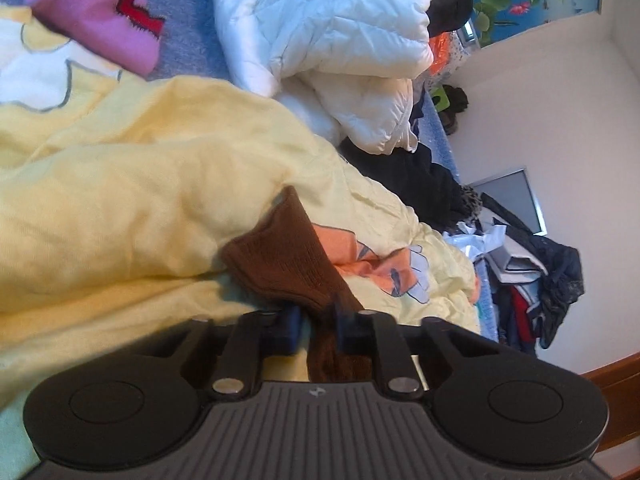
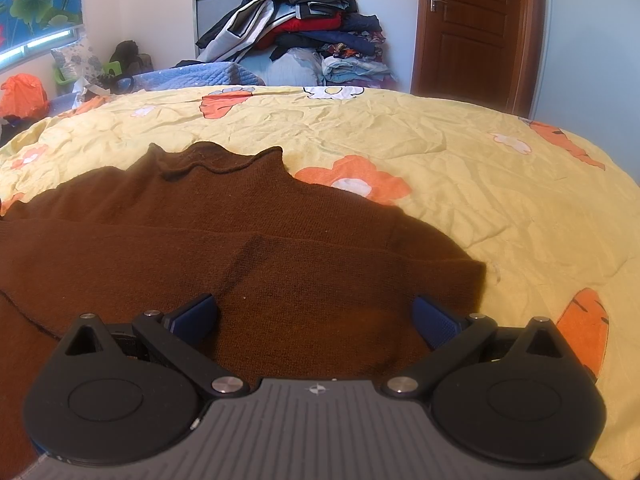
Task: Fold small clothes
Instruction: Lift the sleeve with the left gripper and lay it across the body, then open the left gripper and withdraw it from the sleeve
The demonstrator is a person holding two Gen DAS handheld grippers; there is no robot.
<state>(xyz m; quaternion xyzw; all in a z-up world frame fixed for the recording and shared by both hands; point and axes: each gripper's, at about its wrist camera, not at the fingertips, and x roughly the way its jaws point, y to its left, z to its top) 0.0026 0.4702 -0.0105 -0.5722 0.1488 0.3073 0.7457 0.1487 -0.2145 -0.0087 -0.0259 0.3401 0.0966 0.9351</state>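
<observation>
A small brown knit sweater (image 2: 248, 232) lies spread on the yellow flowered bedspread (image 2: 480, 168), its ruffled collar pointing away from me. My right gripper (image 2: 314, 316) is open just above the sweater's near part, its blue pads wide apart over the fabric. In the left wrist view my left gripper (image 1: 318, 326) is shut on a ribbed end of the brown sweater (image 1: 288, 256), which sticks up between the blue pads above the bedspread (image 1: 120, 200).
A white quilted jacket (image 1: 320, 40) and a pink garment (image 1: 92, 12) lie on the bed beyond the left gripper. A pile of clothes (image 2: 304, 28) is stacked at the far wall. A wooden door (image 2: 476, 28) stands at the back right.
</observation>
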